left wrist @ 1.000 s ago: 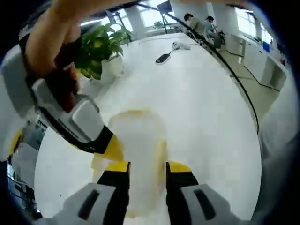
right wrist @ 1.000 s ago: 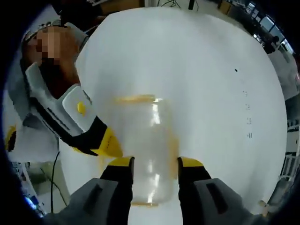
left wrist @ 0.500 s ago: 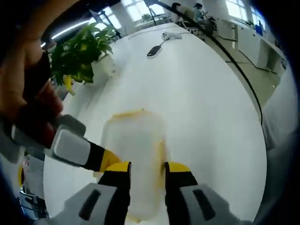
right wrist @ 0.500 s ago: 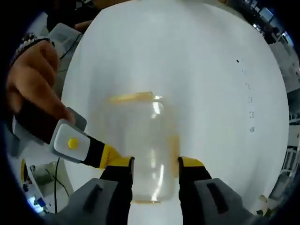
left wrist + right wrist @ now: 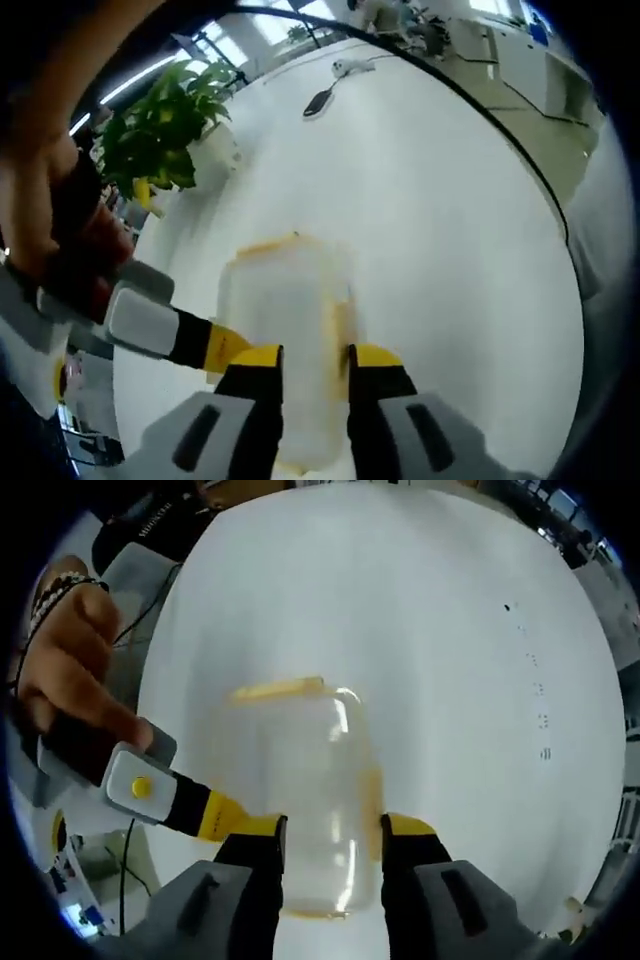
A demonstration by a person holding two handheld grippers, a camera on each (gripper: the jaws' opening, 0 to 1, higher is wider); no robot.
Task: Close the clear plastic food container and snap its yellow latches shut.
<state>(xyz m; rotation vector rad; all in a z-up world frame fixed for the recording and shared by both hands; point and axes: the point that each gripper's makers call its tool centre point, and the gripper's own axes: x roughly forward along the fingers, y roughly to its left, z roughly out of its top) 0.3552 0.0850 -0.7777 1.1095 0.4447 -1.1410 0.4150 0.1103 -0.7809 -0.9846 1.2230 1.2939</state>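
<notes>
Other tool's tip now lower beside container (image 5: pixel 300 800), long axis away from both tools (image 5: pixel 302 362) (image 5: pixel 332 830), jaws astride it, grip unclear.

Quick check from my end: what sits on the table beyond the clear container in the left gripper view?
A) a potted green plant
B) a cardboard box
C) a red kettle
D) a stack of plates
A: a leafy potted plant in a white pot stands on the white table, beyond the clear container.

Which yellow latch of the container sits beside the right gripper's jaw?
The latch on the long side, just above the right gripper's right-hand jaw; the other latch lies along the clear container's far end.
</notes>
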